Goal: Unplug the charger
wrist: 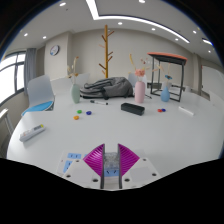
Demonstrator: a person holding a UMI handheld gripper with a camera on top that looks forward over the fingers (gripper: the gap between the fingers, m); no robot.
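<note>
**Gripper low over the white table, fingers nearly together**

Wide white table (60,125) fills the view — a grey bag (105,89) lies far across it, a black box (133,107) just beside that, a pink bottle (140,88) behind. Small coloured bits (82,115) sit mid-table. Down front, the gripper (110,170) — purple pads (96,160) with only a narrow gap, something small and pale between them, possibly the charger; cannot tell.

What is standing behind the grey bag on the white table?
Behind the grey bag rises a wooden coat stand. The bag covers the stand's base, so its foot cannot be seen. The gripper hangs open above the white table, holding nothing.
</note>
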